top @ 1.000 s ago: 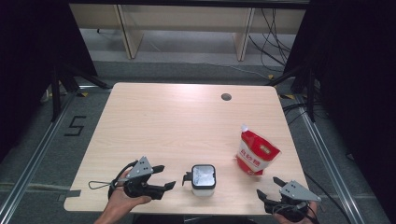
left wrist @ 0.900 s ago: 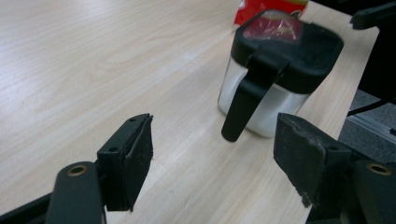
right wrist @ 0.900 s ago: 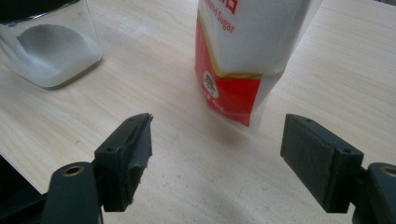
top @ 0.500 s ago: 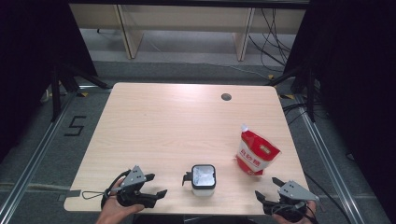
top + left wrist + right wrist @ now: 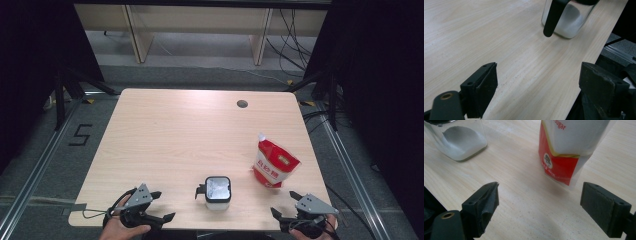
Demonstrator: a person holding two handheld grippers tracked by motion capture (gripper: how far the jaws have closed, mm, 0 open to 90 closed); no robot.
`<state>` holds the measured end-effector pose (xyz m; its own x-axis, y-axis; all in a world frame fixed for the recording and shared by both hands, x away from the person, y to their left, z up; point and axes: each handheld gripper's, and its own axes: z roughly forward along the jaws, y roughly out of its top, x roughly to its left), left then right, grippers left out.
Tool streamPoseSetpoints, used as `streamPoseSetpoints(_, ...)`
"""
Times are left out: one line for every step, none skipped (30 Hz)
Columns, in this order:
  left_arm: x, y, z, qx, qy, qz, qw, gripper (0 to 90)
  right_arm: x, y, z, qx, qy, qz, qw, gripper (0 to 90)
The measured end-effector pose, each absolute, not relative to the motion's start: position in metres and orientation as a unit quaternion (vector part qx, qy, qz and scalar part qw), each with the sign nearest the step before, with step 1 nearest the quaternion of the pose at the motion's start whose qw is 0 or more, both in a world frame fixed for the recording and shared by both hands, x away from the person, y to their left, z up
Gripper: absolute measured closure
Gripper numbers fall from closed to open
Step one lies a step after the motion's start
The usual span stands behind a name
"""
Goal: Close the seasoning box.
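Two grippers, left (image 5: 159, 206) and right (image 5: 284, 207), are held wide and empty, jaws just opened, flanking the glass jar (image 5: 218, 191). Beside the jar, the upright sugar pouch (image 5: 274, 165) could be toppled by a careless reach.

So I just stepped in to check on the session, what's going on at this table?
A person holds a gripper in each hand at the near edge of the table. The left gripper and right gripper have just been opening their jaws, with nothing between them. A glass jar with a black lid and handle holds white powder and stands between them; a red and white sugar pouch stands upright to its right. Neither is touched.
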<state>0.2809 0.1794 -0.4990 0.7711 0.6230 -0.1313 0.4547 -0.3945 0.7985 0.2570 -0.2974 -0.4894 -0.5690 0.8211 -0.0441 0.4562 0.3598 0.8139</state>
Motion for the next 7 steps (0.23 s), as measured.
streamPoseSetpoints(0.2818,0.1818,-0.4995,0.839,0.323,0.096,0.427,14.9,0.2585,-0.2987,-0.4893,0.394,0.795,0.396,0.236,16.0)
streamPoseSetpoints(0.2810,0.1795,-0.5017,0.832,0.332,0.087,0.436,14.9,0.2585,-0.2986,-0.4897,0.396,0.797,0.394,0.230,16.0)
streamPoseSetpoints(0.2822,0.1816,-0.5007,0.843,0.324,0.092,0.420,15.0,0.2571,-0.2968,-0.4905,0.411,0.794,0.395,0.211,16.0)
streamPoseSetpoints(0.2823,0.1811,-0.5010,0.842,0.325,0.094,0.420,15.0,0.2585,-0.2980,-0.4908,0.401,0.799,0.392,0.216,16.0)
streamPoseSetpoints(0.2824,0.1809,-0.5010,0.842,0.326,0.092,0.421,15.1,0.2598,-0.2991,-0.4916,0.395,0.799,0.392,0.227,16.0)
streamPoseSetpoints(0.2824,0.1809,-0.5010,0.842,0.326,0.092,0.421,15.0,0.2598,-0.2991,-0.4916,0.395,0.799,0.392,0.227,16.0)
streamPoseSetpoints(0.2832,0.1815,-0.5009,0.845,0.315,0.094,0.422,15.1,0.2593,-0.2999,-0.4921,0.407,0.800,0.387,0.209,16.0)
